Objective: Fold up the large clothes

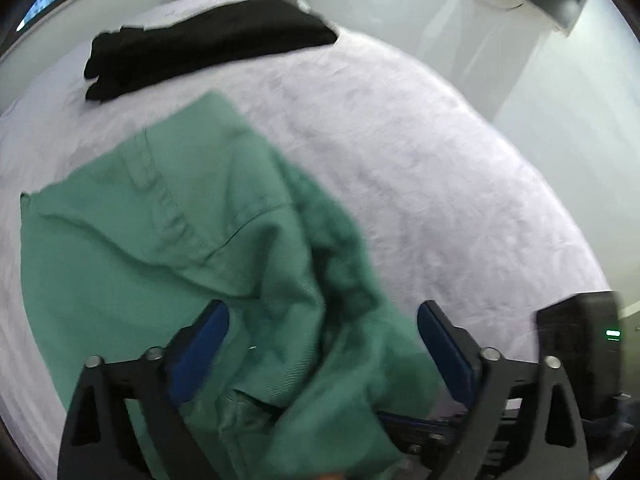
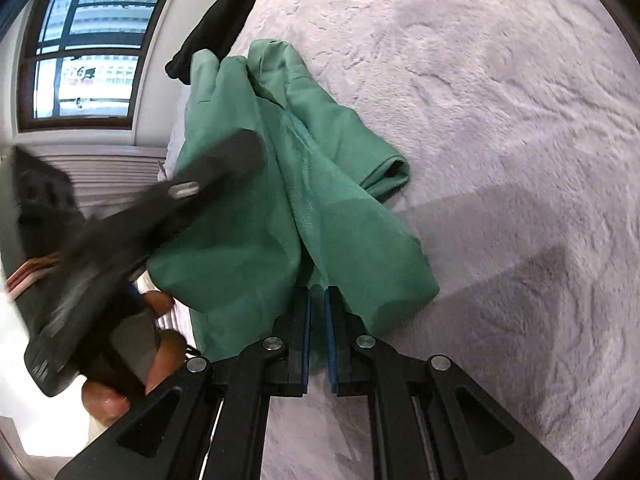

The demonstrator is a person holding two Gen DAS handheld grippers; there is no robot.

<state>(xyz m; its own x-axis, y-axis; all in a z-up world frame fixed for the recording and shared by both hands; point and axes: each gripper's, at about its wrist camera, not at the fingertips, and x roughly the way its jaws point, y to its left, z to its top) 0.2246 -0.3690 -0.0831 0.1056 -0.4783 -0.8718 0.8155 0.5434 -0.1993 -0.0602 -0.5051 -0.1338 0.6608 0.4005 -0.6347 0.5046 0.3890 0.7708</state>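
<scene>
A large green garment [image 1: 168, 240] lies crumpled on the white bed [image 1: 420, 160]. My left gripper [image 1: 322, 320] is open, its blue pads [image 1: 200, 344] spread wide over the garment's near part, with cloth bunched between them. My right gripper [image 2: 318, 300] is shut on a fold of the green garment [image 2: 320, 184], which hangs and spreads away from the pads. The left gripper's black body [image 2: 132, 232] shows blurred in the right wrist view, left of the cloth.
A folded black garment [image 1: 208, 44] lies at the far end of the bed, also visible in the right wrist view [image 2: 216, 8]. A black device with a green light [image 1: 580, 340] stands at the right. A window [image 2: 88, 48] and wall are behind the bed.
</scene>
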